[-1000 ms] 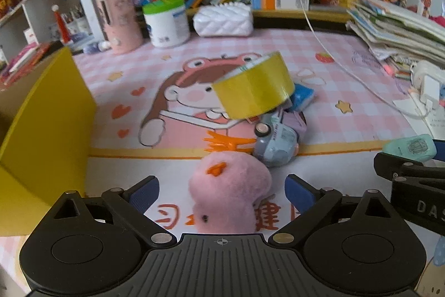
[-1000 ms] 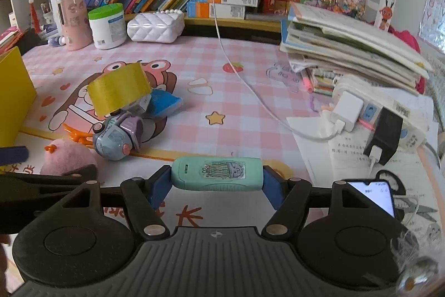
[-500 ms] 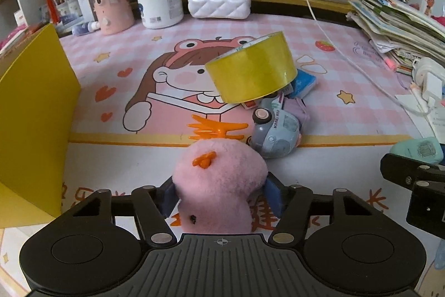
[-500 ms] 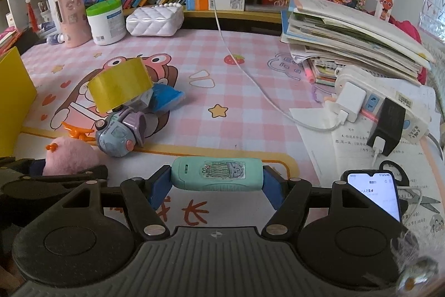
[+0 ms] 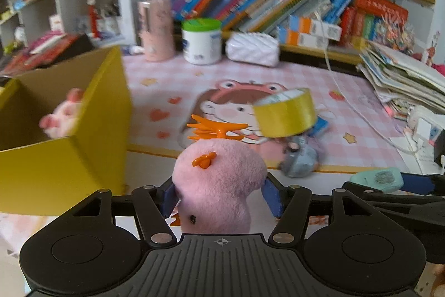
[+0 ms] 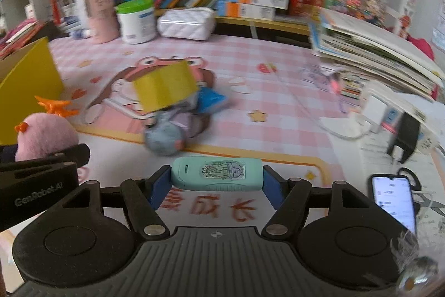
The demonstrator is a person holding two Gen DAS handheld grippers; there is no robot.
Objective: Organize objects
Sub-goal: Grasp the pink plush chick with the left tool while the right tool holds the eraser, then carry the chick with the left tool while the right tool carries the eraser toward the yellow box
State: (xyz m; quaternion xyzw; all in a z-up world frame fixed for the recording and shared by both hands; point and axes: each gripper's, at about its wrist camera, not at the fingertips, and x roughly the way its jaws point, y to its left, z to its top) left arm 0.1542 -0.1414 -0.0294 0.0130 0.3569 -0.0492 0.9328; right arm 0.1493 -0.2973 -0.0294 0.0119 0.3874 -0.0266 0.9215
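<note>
Pink plush lifted off the worktop and swung toward the yellow box since the earlier frames.

The pink plush (image 5: pixel 219 180) now sits clamped between the blue pads of the left claw (image 5: pixel 221 195), which was spread wide around it a second ago; its rounded body stands roughly upright, orange tuft on top. To its left the yellow box (image 5: pixel 69 157) shows its open inside, with another pink soft toy (image 5: pixel 62 116) already lying there. The right claw (image 6: pixel 216 184) grips a mint-green case (image 6: pixel 217 176), long axis crosswise, left to right. Left on the far pink mat: yellow tape roll (image 5: pixel 286 113), grey-blue toy (image 5: pixel 299 160), orange clip (image 5: pixel 217 127). Sorting looks well short of finished.
</note>
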